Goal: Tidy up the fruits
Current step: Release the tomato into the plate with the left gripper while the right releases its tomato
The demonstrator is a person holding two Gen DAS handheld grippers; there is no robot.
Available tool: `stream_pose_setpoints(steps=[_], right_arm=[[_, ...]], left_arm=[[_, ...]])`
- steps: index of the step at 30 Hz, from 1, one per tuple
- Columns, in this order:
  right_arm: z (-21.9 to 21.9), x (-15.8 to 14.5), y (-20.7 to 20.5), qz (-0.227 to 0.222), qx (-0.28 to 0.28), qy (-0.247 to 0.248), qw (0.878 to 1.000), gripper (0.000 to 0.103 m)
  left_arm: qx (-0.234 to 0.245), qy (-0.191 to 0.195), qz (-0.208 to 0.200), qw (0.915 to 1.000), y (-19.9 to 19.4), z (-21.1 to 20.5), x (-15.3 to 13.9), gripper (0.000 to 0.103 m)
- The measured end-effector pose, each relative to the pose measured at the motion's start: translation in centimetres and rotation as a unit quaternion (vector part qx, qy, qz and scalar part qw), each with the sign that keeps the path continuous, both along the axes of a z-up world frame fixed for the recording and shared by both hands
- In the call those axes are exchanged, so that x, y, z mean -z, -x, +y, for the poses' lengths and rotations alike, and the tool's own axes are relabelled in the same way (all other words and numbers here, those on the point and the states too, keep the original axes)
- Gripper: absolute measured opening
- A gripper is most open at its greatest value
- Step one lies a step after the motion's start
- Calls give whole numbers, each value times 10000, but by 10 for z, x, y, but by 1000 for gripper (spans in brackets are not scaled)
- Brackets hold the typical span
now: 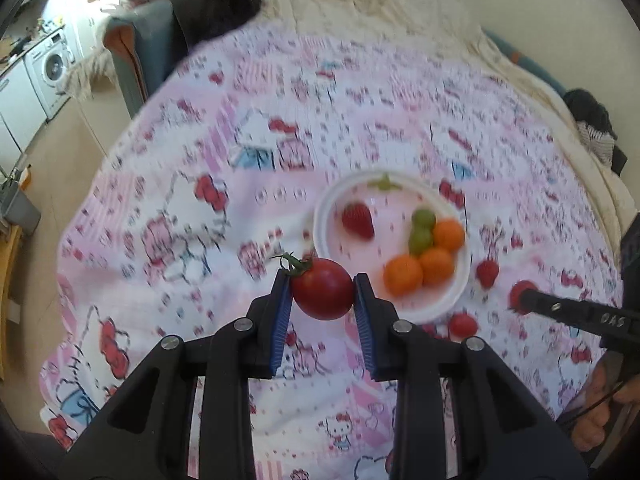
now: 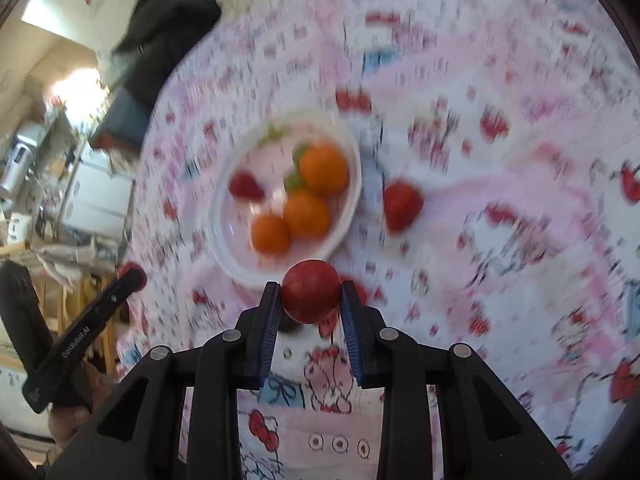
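Note:
My left gripper (image 1: 322, 280) is shut on a red tomato (image 1: 322, 289) with a green stem, held above the cloth just left of the white plate (image 1: 436, 304). The plate holds a strawberry (image 1: 357, 220), two green grapes (image 1: 421, 230) and three oranges (image 1: 403, 275). My right gripper (image 2: 311, 286) is shut on a red tomato (image 2: 311, 291) near the plate's (image 2: 224, 240) front edge. A strawberry (image 2: 401, 205) lies on the cloth right of the plate. In the left view another strawberry (image 1: 487, 273) and a small tomato (image 1: 462, 325) lie on the cloth.
A pink cartoon-print cloth (image 1: 200, 200) covers the surface. The other gripper's arm enters the left view from the right (image 1: 580, 312) and the right view from the left (image 2: 80, 336). A washing machine (image 1: 52, 64) and a dark chair (image 1: 160, 40) stand beyond.

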State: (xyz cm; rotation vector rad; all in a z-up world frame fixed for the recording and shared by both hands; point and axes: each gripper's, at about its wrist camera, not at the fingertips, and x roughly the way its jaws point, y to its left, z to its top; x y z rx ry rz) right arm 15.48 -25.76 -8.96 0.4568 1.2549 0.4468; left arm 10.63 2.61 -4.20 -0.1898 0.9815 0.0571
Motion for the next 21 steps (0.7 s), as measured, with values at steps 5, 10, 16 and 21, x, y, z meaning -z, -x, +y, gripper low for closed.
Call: stream_pose_setpoints(steps=[5, 10, 16, 21], right_arm=[[-9, -29, -11, -586, 237, -130, 9979, 31], [-3, -47, -25, -1009, 145, -199, 9946, 31], [12, -45, -46, -1032, -43, -258, 9943, 31], [21, -32, -63, -896, -213, -232, 9955, 32]], left_arm=[[-147, -15, -290, 9995, -3, 6, -10, 27], [-1, -80, -256, 9996, -20, 1, -12, 27], [336, -234, -114, 9991, -46, -12, -6, 27], [530, -404, 10, 9978, -72, -18, 6, 27]])
